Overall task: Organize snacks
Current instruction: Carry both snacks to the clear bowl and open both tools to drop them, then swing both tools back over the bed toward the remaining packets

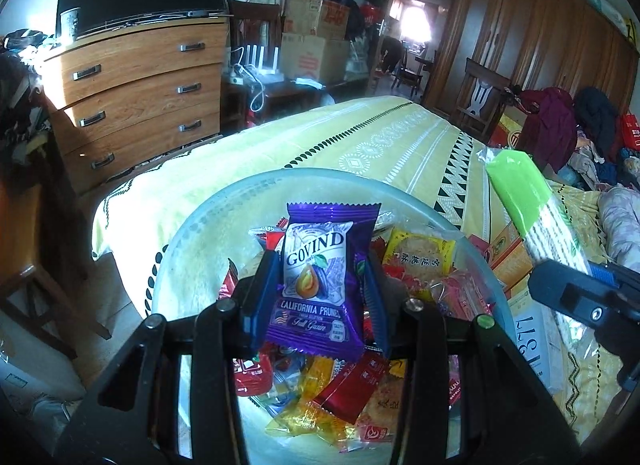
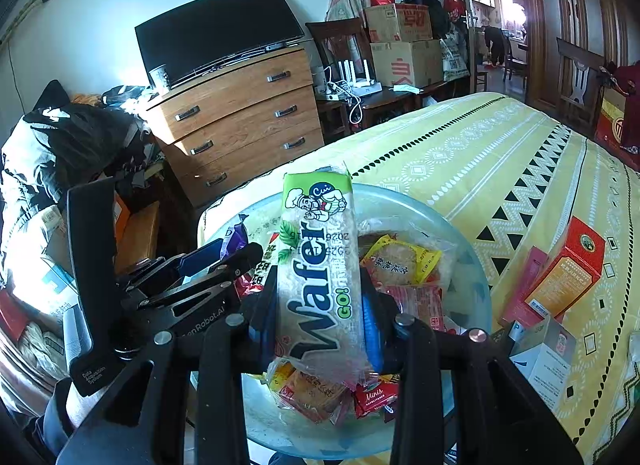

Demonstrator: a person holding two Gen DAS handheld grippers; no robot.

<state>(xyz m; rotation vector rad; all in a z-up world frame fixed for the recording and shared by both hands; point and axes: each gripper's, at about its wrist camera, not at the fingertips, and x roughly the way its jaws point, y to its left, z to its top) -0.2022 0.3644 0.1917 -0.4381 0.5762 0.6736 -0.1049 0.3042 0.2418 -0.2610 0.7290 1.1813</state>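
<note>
A clear bowl full of several wrapped snacks stands on the near corner of the bed. Above it my left gripper is shut on a purple prune packet, held upright. My right gripper is shut on a long green-and-white wafer pack, which points up and away over the bowl. In the left wrist view the wafer pack and the right gripper sit at the right. In the right wrist view the left gripper sits at the left with the purple packet.
A yellow patterned bedcover stretches beyond the bowl. An orange-red box and a white box lie on the bed right of the bowl. A wooden dresser with a TV stands far left, past the bed's edge.
</note>
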